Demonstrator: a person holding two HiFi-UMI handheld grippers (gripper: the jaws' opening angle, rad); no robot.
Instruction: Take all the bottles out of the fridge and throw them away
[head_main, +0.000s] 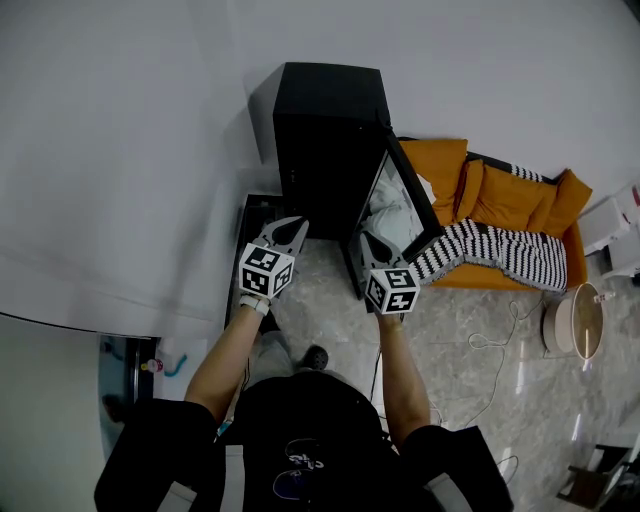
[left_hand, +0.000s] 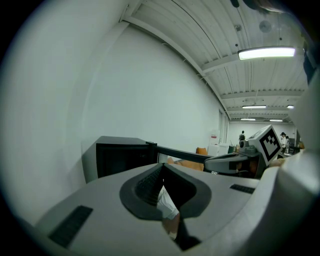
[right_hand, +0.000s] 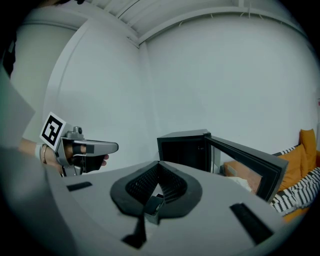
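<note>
Fridge (head_main: 330, 140), black, straight ahead of both claws, with door (head_main: 410, 205) swung out to the right toward an orange sofa (head_main: 500, 190). No bottles seen in any view; inside too dark to tell their lie or long axis. Left claw (head_main: 292, 230) closed tight and empty, near the fridge's left front corner. Right claw (head_main: 370, 243) likewise pressed together on nothing, just before the opening and beside the door's inner face. Judged the right claw nearer the opening and better placed to reach in first. Would have needed to spread wide before going forward into the dark interior.
</note>
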